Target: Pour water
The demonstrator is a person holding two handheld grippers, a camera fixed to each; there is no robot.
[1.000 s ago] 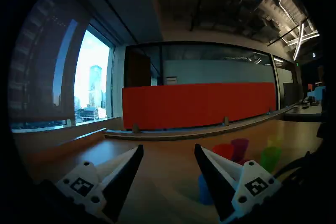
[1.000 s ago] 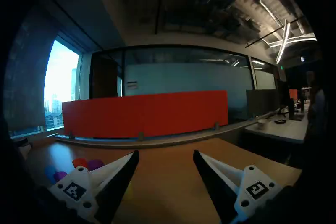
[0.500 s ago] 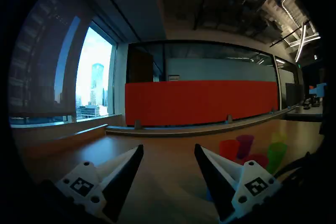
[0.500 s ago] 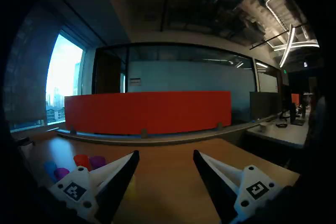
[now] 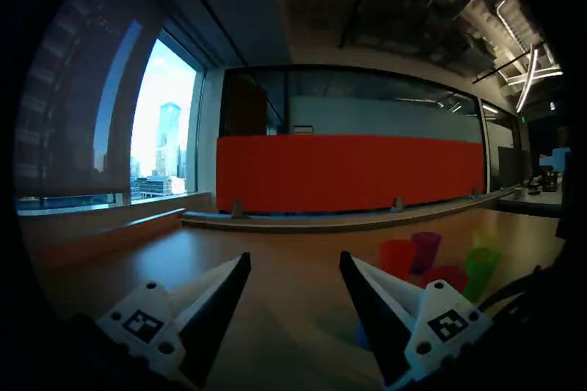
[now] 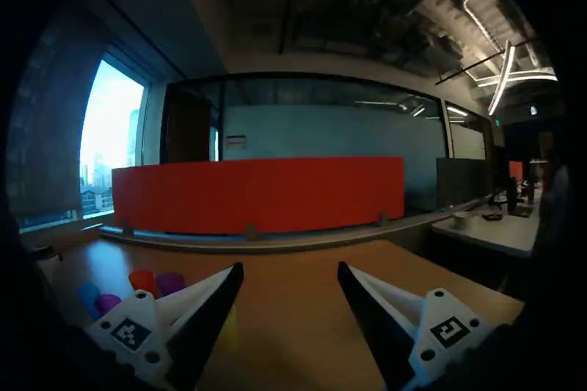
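Note:
Several small coloured plastic cups stand on a wooden table (image 5: 286,273). In the left gripper view, a red cup (image 5: 397,257), a purple cup (image 5: 426,250) and a green cup (image 5: 480,269) sit to the right, partly behind the right finger. My left gripper (image 5: 293,281) is open with nothing between its fingers. In the right gripper view, a red cup (image 6: 142,280), a purple cup (image 6: 169,282) and a blue cup (image 6: 89,296) stand at the lower left beside the left finger. My right gripper (image 6: 290,281) is open and holds nothing.
A long red partition (image 5: 352,173) runs along the table's far edge. A bright window (image 5: 163,141) is on the left. Another desk (image 6: 491,226) with small items stands to the right. A glass wall lies behind the partition.
Both views have tipped slightly downward over the second, so the cups sit a little higher in view. The fingers of both grippers keep the same spread.

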